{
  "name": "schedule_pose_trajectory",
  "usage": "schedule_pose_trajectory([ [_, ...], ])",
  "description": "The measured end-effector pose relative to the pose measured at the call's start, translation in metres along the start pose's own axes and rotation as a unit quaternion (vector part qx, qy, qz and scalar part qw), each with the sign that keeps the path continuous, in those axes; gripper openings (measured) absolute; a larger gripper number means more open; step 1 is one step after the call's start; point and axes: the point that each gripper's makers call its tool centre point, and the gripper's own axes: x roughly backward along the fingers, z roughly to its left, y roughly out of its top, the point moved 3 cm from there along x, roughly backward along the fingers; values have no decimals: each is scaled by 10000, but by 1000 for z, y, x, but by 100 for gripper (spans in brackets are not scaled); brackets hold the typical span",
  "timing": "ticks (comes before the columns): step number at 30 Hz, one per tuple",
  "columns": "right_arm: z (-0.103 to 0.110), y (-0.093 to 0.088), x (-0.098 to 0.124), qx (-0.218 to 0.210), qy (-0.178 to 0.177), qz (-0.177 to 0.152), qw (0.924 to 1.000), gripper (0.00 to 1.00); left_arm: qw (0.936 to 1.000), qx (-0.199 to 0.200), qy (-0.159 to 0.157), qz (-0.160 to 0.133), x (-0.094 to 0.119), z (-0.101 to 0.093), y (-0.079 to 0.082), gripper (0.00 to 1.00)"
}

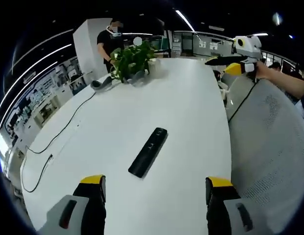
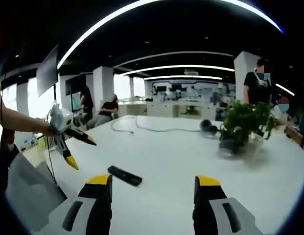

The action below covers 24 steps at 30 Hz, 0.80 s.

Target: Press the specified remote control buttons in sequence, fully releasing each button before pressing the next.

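A: Report task progress.

B: Judged from the layout, no press is under way. The remote control (image 1: 148, 158) lies flat on the white table (image 1: 181, 107), untouched; neither gripper is near a button. The whole button sequence appears to remain.

A: State of the left gripper.

B: The left gripper (image 1: 155, 188) has its yellow-tipped jaws spread wide, holding nothing and touching nothing. The remote control lies just ahead of it, between the lines of the two jaws, its long axis running diagonally away.

A: State of the right gripper.

B: The right gripper (image 2: 154, 188) is likewise spread wide and empty. From it, the remote control (image 2: 125, 176) lies ahead and slightly left, just beyond the left jaw tip. In the left gripper view, the right gripper (image 1: 229, 62) hangs well above the table's far right edge, jaws apart.

A: Surroundings beyond the grippers.

B: Farther ahead stand a potted plant (image 1: 131, 61), a black cable (image 1: 58, 134) and a mesh chair back (image 1: 274, 147).
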Motion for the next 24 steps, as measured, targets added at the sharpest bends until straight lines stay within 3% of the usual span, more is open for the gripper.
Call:
schedule_pose_trajectory([
  [2,0,0,1,20,-10,-21,10000,66,9997,8,-187,145,-9,-2,-1,96],
  [5,0,-1,1,26,-10,4,10000,66,9996,-129,-162,216,-20,5,-2,93],
  [9,-1,-4,1,80,-59,87,9999,66,9982,20,-426,415,-33,6,-5,96],
  [24,-10,-7,3,78,-317,174,9993,66,9939,-3,-705,843,-67,18,-10,94],
])
